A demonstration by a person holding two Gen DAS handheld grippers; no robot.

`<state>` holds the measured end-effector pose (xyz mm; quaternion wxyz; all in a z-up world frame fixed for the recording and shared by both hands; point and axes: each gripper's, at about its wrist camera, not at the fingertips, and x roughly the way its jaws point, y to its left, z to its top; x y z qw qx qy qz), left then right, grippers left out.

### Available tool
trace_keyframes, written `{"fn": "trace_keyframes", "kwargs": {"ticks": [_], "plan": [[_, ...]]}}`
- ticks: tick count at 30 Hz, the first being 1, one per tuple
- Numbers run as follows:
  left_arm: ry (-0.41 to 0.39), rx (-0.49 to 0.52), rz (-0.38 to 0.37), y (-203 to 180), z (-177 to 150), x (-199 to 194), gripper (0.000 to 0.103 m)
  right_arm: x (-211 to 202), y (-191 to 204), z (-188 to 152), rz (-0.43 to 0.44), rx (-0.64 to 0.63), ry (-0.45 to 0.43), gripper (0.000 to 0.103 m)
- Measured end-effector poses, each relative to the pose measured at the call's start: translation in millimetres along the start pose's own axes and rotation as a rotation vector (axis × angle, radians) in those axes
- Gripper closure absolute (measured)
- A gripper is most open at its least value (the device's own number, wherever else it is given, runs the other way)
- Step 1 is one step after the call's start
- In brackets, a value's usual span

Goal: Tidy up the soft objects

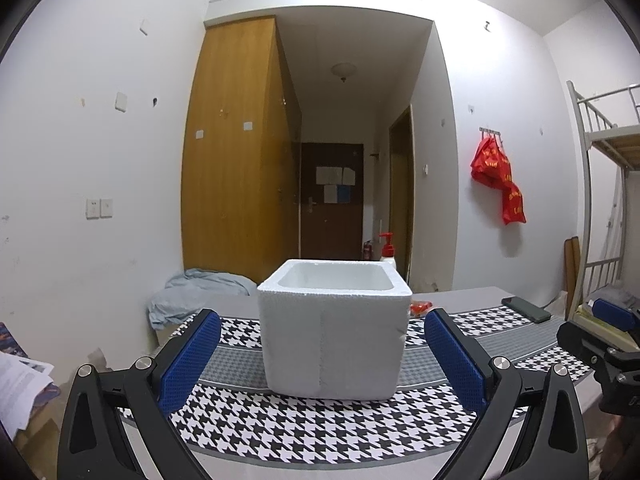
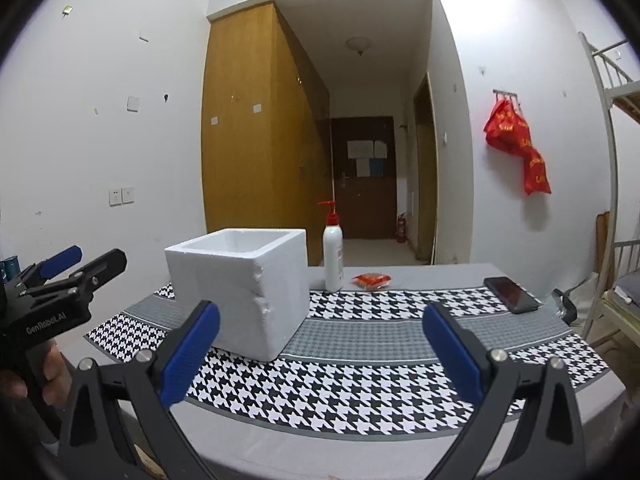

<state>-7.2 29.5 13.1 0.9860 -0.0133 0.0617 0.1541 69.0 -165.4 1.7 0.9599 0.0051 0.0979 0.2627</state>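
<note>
Both your claws are spread wide and empty: the left claw (image 1: pixel 322 360) faces the foam box (image 1: pixel 334 328) on the worktop (image 2: pixel 360 452), the right claw (image 2: pixel 320 354) beside it. Beyond lies what looks like a soft red packet (image 2: pixel 371 280).
</note>
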Motion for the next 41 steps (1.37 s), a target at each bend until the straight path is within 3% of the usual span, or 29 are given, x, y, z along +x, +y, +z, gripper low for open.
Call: {"fn": "trace_keyframes", "kwargs": {"ticks": [14, 41], "plan": [[-0.033, 0.017, -0.012, -3.8, -2.3, -35.8, 0.001, -35.8, 15.0, -2.8, -0.019, -0.02, -0.045, 0.0], [-0.014, 0.028, -0.021, -3.0, -9.4, -36.4, 0.001, -30.6, 12.4, -8.4, -0.024, -0.016, -0.023, 0.0]]}}
